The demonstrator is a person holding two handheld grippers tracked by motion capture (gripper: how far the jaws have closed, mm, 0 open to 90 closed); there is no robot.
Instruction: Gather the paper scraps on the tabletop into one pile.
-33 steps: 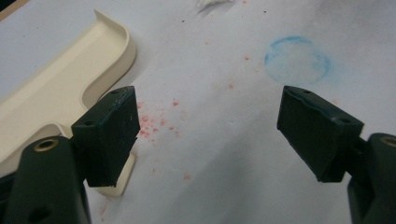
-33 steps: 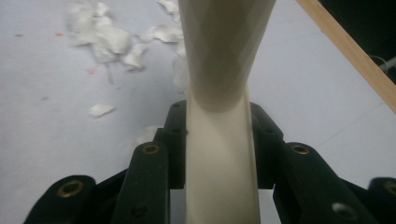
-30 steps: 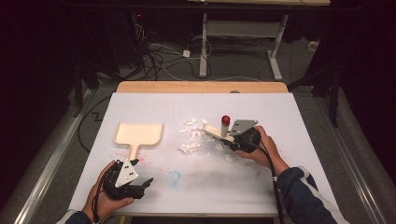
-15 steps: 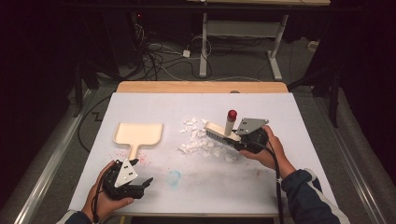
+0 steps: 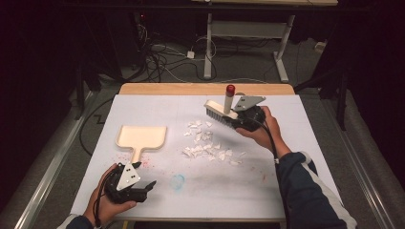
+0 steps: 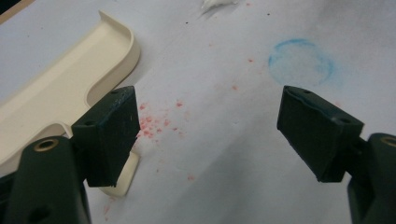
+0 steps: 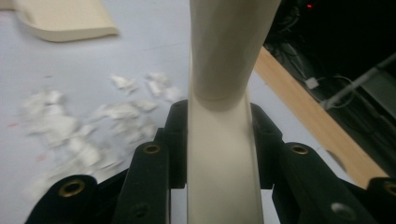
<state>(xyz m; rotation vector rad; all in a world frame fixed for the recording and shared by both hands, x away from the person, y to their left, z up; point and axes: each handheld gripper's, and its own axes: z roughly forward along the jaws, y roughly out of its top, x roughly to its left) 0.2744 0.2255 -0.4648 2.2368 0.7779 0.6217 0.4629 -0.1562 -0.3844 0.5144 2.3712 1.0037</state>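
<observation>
You are working at a table [image 5: 305, 157] covered in white, with a wooden edge along its far side. Beyond it the room is dark, with cables [image 5: 162, 57] tangled on the floor and the legs of a light metal frame [image 5: 248, 43] standing behind. The white surface carries faint red specks and a pale blue ring [image 6: 301, 63] near your left side.

A cream dustpan [image 5: 142, 137] lies flat left of centre, its handle pointing toward you. A scatter of white paper scraps [image 5: 205, 143] lies in the middle of the table, between the dustpan and your right hand.

Your right gripper [image 5: 241, 119] is at the far right of the scraps, its jaws clamped on the cream handle of a brush [image 5: 220, 114]; the red-tipped handle stands up and the bristle head sits just beyond the scraps. In the right gripper view the handle runs straight up between the closed jaws.

Your left gripper [image 6: 208, 135] rests near the table's front left edge, jaws wide apart and holding nothing, with the dustpan's handle end just beside its one jaw.
</observation>
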